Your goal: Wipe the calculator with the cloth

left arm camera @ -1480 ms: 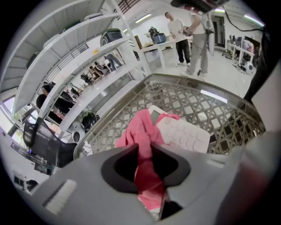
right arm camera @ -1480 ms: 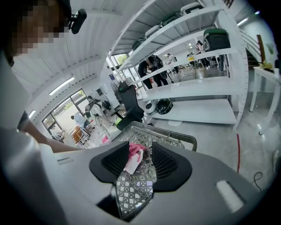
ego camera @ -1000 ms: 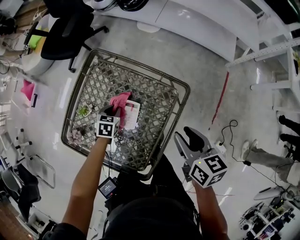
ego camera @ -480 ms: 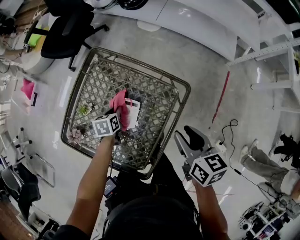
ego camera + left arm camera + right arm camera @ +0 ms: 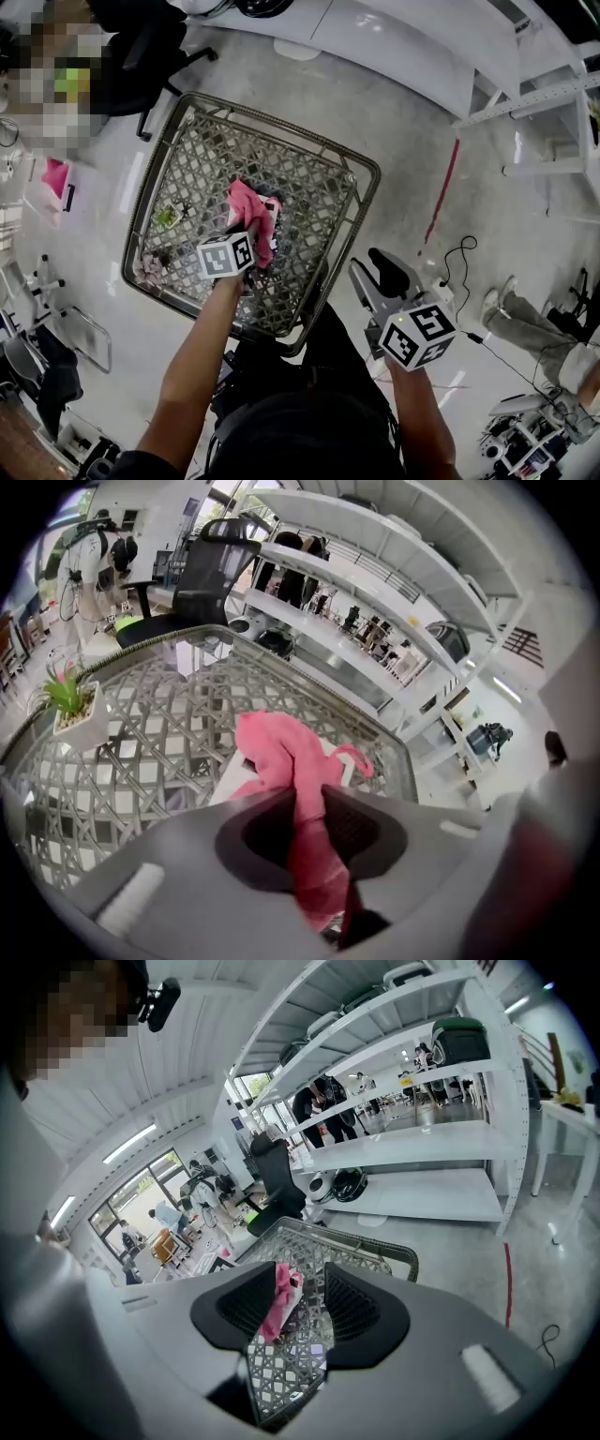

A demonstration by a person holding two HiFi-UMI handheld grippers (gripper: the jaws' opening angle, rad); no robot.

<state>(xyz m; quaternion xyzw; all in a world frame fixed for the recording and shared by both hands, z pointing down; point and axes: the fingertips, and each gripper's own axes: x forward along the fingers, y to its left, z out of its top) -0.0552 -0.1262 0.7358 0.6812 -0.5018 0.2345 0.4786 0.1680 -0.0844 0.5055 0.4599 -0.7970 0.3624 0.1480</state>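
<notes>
Head view: the left tongs [image 5: 246,228] clench the pink cloth [image 5: 251,208], which drapes over the white calculator [image 5: 275,217] on the woven counter [image 5: 281,142] just ahead of them.

Left gripper view: the cloth is pinched between the jaws with the calculator beneath. Press it flat and sweep edge to edge.

Right gripper view: the right tongs [image 5: 300,1309] stand released and empty, well back — they could steady the calculator.
</notes>
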